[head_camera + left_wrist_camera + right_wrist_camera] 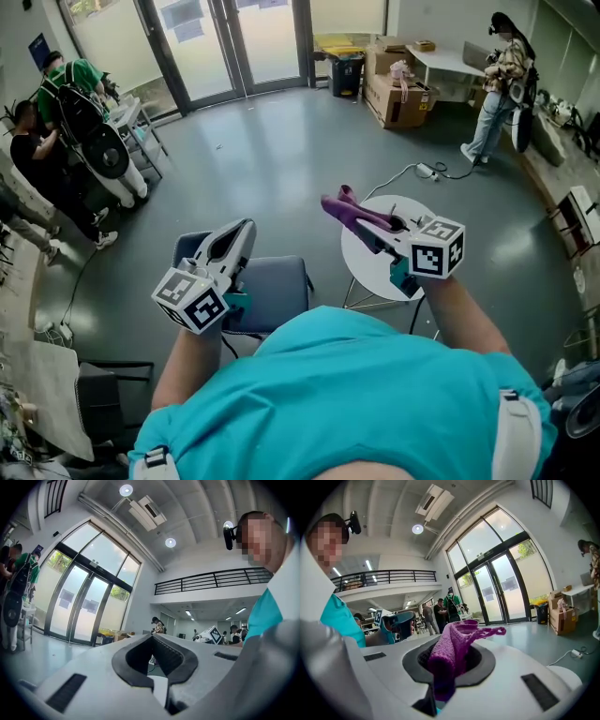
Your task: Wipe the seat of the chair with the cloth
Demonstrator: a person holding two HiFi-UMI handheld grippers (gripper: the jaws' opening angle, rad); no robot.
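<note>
Two tools raised in front of the chest, neither yet down at the chair (pixel 277 291). Purple cloth (pixel 449 654) pinched in the right tool (pixel 360 219), jaws closed on a bunched fold, loose end flopping forward past the tips. Held in the air over the round white tabletop (pixel 367 264), just right of the chair and clear of its seat.

Soft and light, knitted or terry by the look of it. No stiffness at all, so likely to drape, fold over itself and drag under pressure rather than slide flat. Little risk of damage, some risk of slipping out if held only by an edge. Best gripped as now, by a thick gathered wad deep between the pads, with enough left hanging free to press against the seat. Probably worth tilting the tool low to bring cloth, not plastic, onto the surface.

Left tool (pixel 237 234) above the left side of the seat in the head view, jaws together on nothing, only the shaped cut-out in the dark pads letting the room show through. Possibly a hairline gap at the tips, hard to judge through the wide-angle lens. Free to steady the chair if needed.
</note>
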